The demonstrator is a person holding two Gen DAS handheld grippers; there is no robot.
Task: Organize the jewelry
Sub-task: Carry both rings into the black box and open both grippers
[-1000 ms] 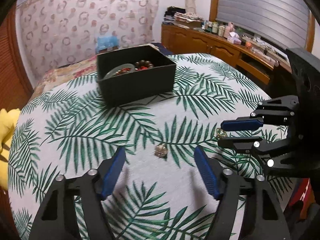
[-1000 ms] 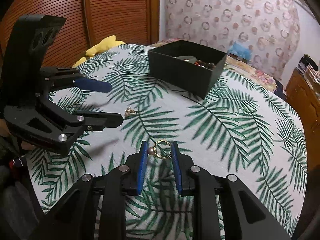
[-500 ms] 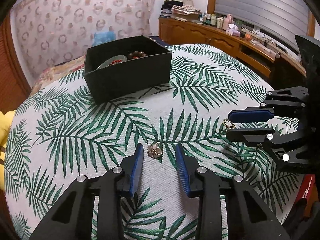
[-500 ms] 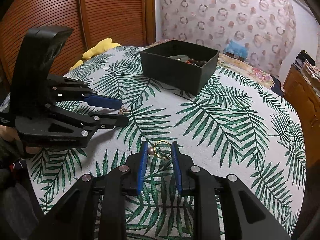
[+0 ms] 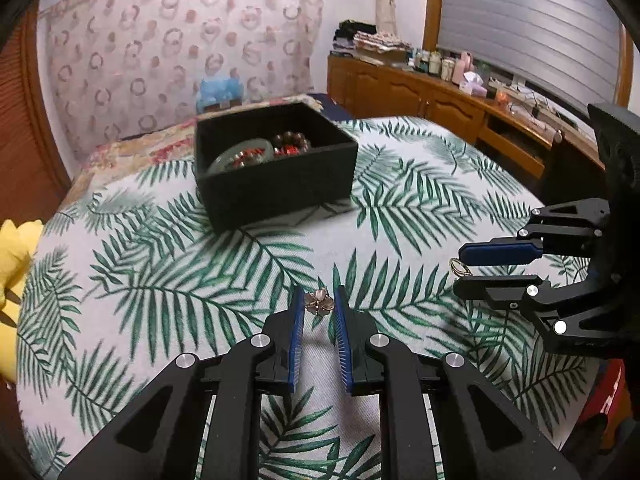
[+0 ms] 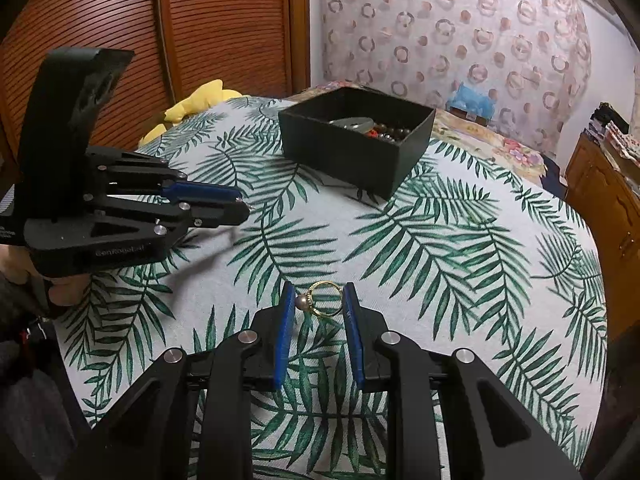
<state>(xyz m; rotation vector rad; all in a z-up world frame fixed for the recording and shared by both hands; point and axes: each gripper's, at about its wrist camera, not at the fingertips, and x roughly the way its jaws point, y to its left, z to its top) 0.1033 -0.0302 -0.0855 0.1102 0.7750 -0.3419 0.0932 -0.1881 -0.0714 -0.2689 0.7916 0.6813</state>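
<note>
The left gripper [image 5: 319,304] is closing, its blue pads against both sides of a small flower charm [image 5: 319,303]. The right gripper [image 6: 319,304] pinches a gold ring [image 6: 325,298] with a pearl bead toward its left pad. Only the right view shows the charm's grip from the side, where it is a mere speck, apparently just above the cloth [image 6: 460,248]. The left view shows the ring edge-on. The black box [image 5: 276,168] lies beyond both grippers, with beads and a bangle inside and open cloth between. The palm-leaf cloth covers a round table; a yellow toy [image 6: 196,102] sits left of the box, wooden cabinets [image 5: 424,96] right.
</note>
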